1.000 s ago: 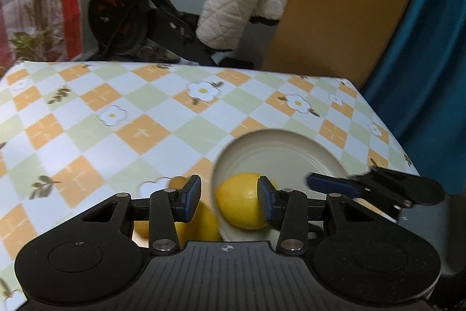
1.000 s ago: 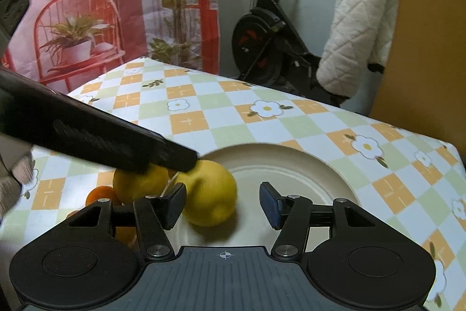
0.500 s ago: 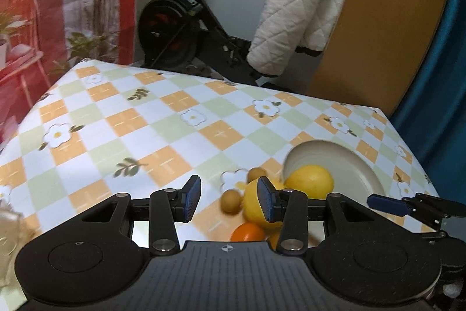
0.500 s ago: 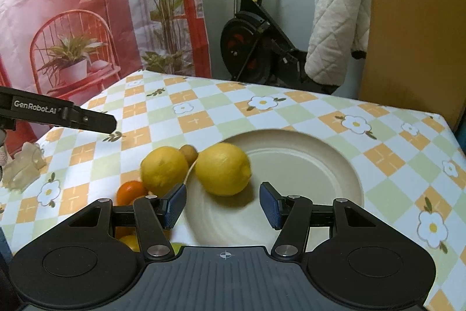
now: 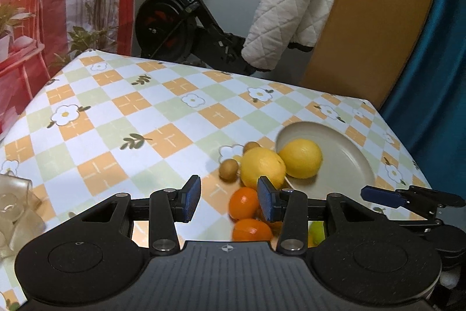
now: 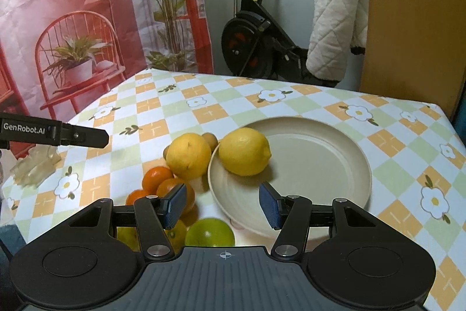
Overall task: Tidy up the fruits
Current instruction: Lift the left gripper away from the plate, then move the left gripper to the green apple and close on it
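Looking from the left wrist, the left gripper [image 5: 229, 200] hangs spread wide with nothing between its pads, back from the plate [image 5: 354, 158], presumably to free room. One lemon [image 5: 301, 158] sits inside the plate's near-left rim; a second lemon [image 5: 263, 167] touches it outside.

From the right wrist, the right gripper [image 6: 222, 204] (equally wide, empty) hovers over the plate's near-left rim, oranges [image 6: 163, 182] and a lime [image 6: 209, 232] clustered beside that rim, likely awaiting placement.

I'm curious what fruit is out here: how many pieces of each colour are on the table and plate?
large yellow fruit: 2
orange fruit: 3
green fruit: 1
small brown fruit: 2
half-hidden yellow fruit: at least 1
Total: at least 9
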A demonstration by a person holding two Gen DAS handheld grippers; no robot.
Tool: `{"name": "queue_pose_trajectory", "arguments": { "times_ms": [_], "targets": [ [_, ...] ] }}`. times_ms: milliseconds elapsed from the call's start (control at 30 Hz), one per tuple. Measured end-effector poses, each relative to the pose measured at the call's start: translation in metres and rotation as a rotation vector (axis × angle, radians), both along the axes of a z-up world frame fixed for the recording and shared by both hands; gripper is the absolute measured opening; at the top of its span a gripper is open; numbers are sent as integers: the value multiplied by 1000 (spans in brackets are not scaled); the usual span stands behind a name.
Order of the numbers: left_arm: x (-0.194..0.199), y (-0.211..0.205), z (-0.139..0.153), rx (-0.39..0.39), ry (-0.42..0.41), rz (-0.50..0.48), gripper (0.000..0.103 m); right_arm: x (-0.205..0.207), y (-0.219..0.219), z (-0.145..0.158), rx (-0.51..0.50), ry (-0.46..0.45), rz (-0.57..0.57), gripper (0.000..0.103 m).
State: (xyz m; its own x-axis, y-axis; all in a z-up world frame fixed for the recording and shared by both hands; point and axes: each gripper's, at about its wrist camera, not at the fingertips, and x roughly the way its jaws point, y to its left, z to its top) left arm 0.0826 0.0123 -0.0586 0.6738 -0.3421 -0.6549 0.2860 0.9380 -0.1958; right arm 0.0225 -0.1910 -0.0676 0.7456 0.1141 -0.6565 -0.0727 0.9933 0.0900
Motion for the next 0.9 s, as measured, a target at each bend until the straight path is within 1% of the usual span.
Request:
{"name": "queue_pose_trajectory", "arguments": {
  "times_ms": [200, 433, 667, 800, 900],
  "targets": [
    [-10, -12, -7, 2, 7, -47, 45, -11, 0, -5, -34, 16, 20, 51],
    [-13, -23, -14, 11, 13, -64, 45, -15, -1, -8, -36, 28, 27, 51],
    [-16, -26, -15, 6, 16, -52, 45, -18, -2, -9, -57, 10, 44, 51],
    [-18, -27, -14, 5, 11, -44, 45, -17, 1, -11, -86, 22, 58, 51],
    [-18, -28, -13, 7, 7, -39, 45, -16, 0, -12, -71, 35, 52, 51]
  ]
}}
